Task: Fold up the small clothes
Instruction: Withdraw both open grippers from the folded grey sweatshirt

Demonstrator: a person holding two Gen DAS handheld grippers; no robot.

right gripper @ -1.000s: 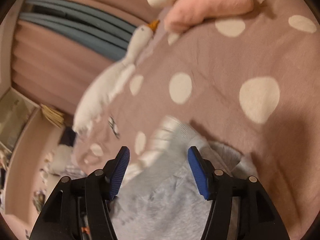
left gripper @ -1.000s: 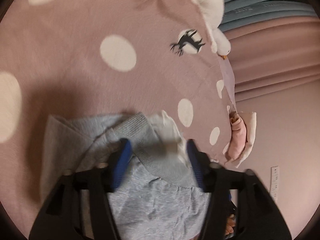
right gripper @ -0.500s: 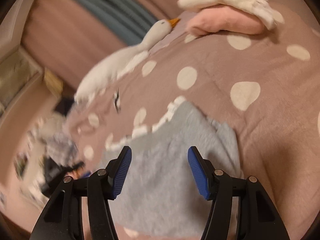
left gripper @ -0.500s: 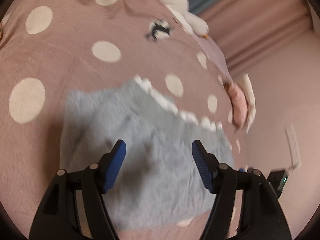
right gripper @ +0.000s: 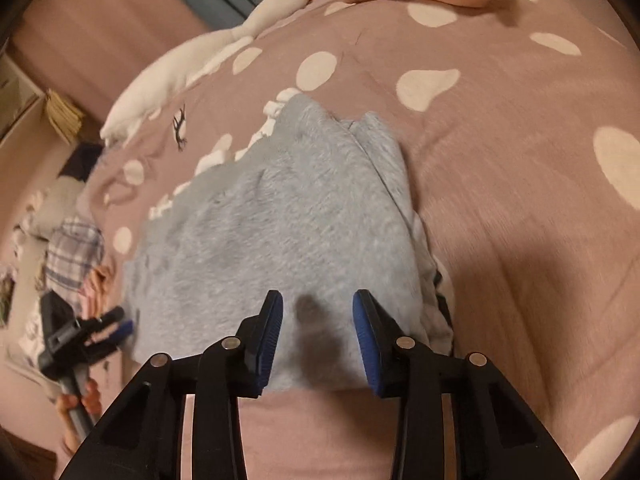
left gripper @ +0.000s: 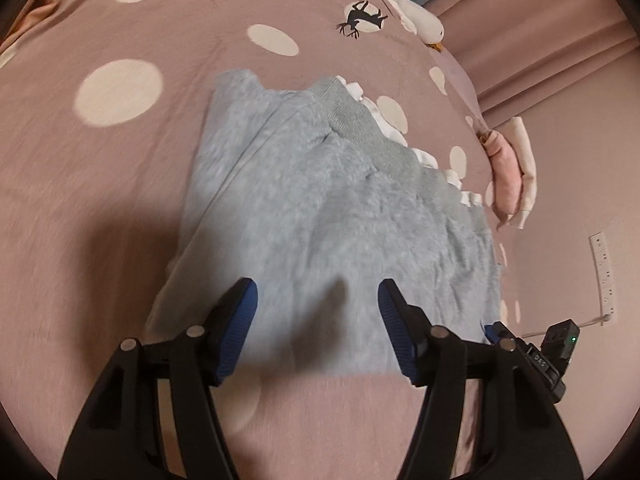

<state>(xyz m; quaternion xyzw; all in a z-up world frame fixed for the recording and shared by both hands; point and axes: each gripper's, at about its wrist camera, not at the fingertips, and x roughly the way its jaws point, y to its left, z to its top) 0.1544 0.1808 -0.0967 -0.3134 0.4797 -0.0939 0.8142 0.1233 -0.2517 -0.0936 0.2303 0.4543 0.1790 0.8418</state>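
Lying folded on the dotted pink bedspread (left gripper: 120, 208), the grey garment (left gripper: 340, 216) is sitting beneath both grippers; left gripper (left gripper: 318, 312) is closing, right gripper (right gripper: 318, 328) is closing, neither pinching fabric.

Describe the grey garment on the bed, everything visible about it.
The grey garment is small and fleecy, folded into a rough rectangle with a ribbed band along its far edge and a white frilled trim poking out beyond that. A folded layer edge runs down one side. It lies flat on the pink spotted bedspread, slightly rumpled. Both sets of tongs hover at its near edge; neither is seen gripping it.
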